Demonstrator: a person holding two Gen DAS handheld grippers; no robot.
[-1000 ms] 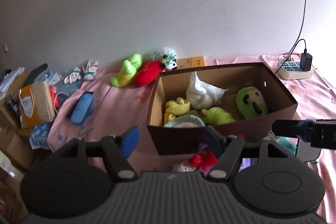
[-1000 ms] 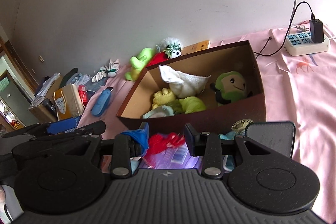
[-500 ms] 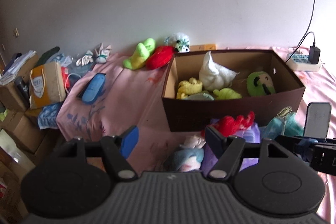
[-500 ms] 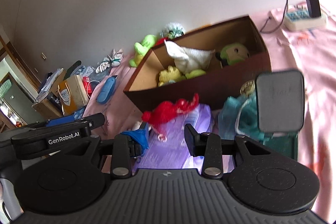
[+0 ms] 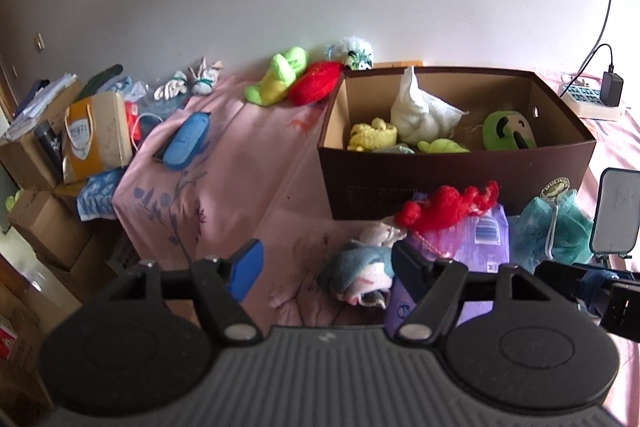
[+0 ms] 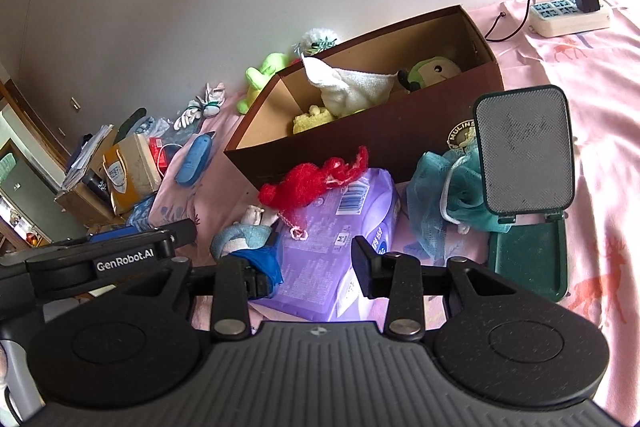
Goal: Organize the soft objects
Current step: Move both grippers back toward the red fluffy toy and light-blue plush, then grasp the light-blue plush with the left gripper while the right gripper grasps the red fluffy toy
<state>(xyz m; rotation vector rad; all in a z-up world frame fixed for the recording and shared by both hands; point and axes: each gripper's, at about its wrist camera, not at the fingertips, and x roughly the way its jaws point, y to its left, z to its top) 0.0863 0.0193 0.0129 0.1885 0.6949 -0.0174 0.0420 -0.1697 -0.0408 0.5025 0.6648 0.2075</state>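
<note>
**Box part filled, pile still out**

I see several plush toys already in the box point(image 5: 456, 163). The red toy point(image 6: 310, 183), teal pouf point(image 6: 448, 203) and small doll point(image 5: 360, 267) lie in front. Both my grippers, left point(image 5: 326, 263) and right point(image 6: 316, 259), gape wide, empty.

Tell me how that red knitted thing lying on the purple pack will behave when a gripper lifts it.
The red knitted thing looks loosely crocheted and drapes over the purple pack, so it will probably sag and dangle from a pinch. It looks light for its size. A thin pink chain trails from it and could snag or drag the pack.
</note>
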